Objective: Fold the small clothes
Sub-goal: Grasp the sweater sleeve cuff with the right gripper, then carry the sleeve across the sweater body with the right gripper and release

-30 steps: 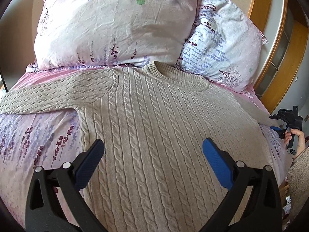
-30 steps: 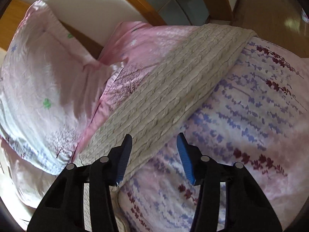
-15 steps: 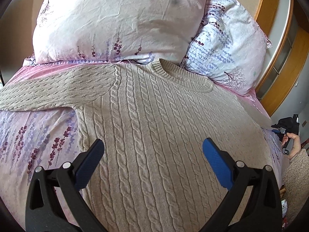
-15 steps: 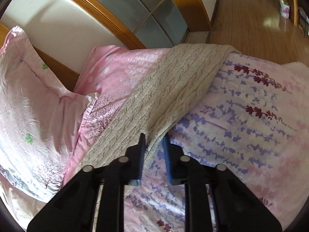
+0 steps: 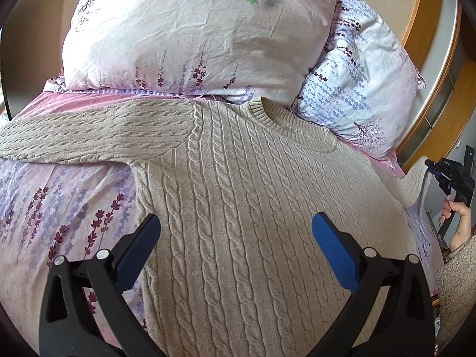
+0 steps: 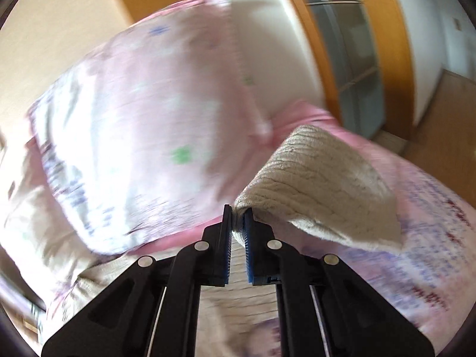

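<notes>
I am pinching the sleeve of the beige cable-knit sweater (image 5: pixel 244 208) in my right gripper (image 6: pixel 237 220), its jaws just having closed on the knit, and the sleeve's long axis is trailing ahead and to the right. My left gripper (image 5: pixel 235 235) is hanging open over the sweater's body spread on the floral bedsheet (image 5: pixel 59 208), so the fold is running from my right side across toward it.

Right tongs (image 6: pixel 237 214) pinched on lifted sweater sleeve (image 6: pixel 321 184).
</notes>
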A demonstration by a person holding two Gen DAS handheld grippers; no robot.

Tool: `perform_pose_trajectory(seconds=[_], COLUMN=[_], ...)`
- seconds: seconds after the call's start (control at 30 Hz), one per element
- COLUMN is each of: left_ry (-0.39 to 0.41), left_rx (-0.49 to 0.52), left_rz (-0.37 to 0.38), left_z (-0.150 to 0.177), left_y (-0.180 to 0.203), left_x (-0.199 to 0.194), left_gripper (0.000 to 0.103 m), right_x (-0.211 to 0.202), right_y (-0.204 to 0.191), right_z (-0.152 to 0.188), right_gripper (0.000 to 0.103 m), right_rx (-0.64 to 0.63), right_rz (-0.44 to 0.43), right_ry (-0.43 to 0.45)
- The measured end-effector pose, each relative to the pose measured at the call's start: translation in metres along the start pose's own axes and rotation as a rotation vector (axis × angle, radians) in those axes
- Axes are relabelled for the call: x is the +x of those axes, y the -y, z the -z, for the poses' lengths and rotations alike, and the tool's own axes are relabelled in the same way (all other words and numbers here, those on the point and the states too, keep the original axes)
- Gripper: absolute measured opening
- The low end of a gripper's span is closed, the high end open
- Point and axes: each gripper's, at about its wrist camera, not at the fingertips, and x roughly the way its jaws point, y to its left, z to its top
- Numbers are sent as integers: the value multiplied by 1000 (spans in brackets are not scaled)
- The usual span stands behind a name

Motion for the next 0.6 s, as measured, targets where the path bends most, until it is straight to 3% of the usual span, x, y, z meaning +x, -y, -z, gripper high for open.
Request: perform_pose_trajectory(seconds=[0.2,0.33,0.4,0.5,0.57,0.6], left_ry=[19,18,18,24,25,25], left_rx=[-1,-6,-1,7,7,7], left_rz=[-5,3,5,2,3,3], left_z=[1,2,3,3,3,3], left_y=[-2,-3,-3,-3,-3,-3], left_x=[-5,-6,-8,-9,-9,-9], left_gripper=[101,101,101,101,101,101], right_x=[23,53,62,65,59,55], right_y=[-73,-94,-90,-68,-58,-50], right_z=[56,99,107,97,84,78], right_gripper=[8,8,9,22,42,42], right_rx=[-164,-240,-211,-62,18,53], right_rz=[-186,-181,-183,-225,-230,-222], right_ry=[-183,-331,-398,-430,-411,-397])
